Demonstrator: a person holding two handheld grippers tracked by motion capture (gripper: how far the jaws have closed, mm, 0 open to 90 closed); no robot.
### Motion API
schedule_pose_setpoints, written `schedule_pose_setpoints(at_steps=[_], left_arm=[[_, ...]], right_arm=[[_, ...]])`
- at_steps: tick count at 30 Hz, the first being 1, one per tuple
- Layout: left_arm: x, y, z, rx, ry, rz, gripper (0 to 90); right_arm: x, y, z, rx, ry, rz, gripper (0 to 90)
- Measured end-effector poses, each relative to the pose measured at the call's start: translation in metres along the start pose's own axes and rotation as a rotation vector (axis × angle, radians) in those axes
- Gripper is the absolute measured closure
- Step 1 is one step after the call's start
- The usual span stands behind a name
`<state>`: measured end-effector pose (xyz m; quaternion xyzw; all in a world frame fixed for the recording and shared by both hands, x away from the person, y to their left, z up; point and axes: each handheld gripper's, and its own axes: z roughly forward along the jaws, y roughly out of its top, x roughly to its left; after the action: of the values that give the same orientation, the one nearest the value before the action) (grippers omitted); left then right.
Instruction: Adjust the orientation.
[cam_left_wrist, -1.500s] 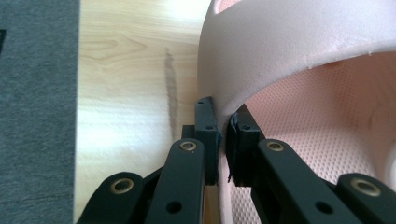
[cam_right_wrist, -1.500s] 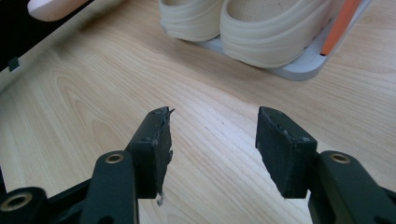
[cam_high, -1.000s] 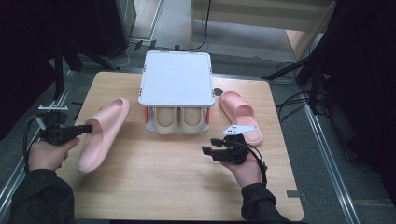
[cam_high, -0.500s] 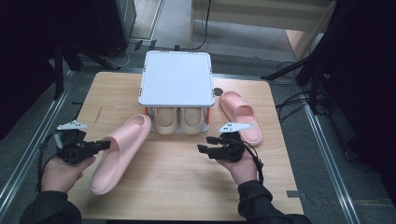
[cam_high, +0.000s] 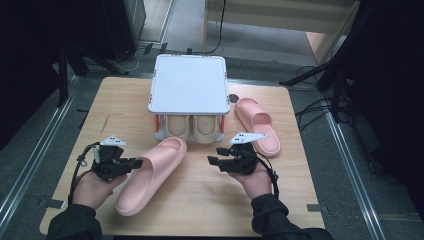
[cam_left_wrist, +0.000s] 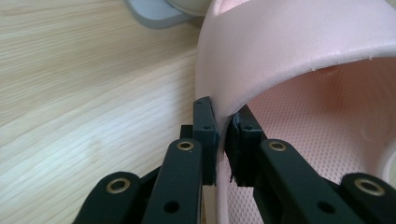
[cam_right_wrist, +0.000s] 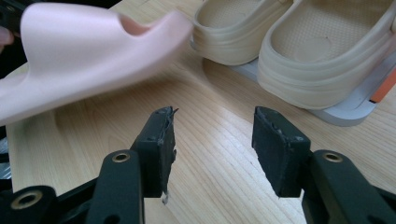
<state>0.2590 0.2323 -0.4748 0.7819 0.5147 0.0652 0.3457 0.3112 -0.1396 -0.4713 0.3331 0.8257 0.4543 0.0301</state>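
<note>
Pink foam is on the move: at the left, the left hand-held gripper (cam_high: 134, 163) is clamped on the side wall of a pink slipper (cam_high: 152, 175), which has swung in from the desk's (cam_high: 120, 95) left edge since a second ago and now lies slantwise, toe toward the small rack (cam_high: 188, 90) holding a beige pair (cam_high: 194, 127). Its jaws have just eased slightly, yet the rim is between them. Farther right, the right hand-held gripper (cam_high: 214, 156) hangs half open, empty, jaws narrowing — beyond it the second pink slipper (cam_high: 257, 125) waits. Pairing looks likely next.
</note>
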Motion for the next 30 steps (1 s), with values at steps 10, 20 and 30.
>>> schedule_pose_setpoints(at_steps=[10, 20, 30], left_arm=[[-0.014, 0.0, 0.029, 0.058, -0.06, 0.065, 75.9], [-0.016, -0.002, 0.017, 0.03, -0.137, 0.111, 60.3], [0.005, -0.007, 0.006, 0.025, -0.114, 0.074, 80.9]], right_arm=[[0.005, -0.003, 0.006, 0.014, 0.013, -0.005, 50.4], [0.011, -0.004, 0.012, 0.015, 0.018, -0.027, 51.8], [0.027, -0.01, 0.024, 0.015, 0.044, -0.005, 73.8]])
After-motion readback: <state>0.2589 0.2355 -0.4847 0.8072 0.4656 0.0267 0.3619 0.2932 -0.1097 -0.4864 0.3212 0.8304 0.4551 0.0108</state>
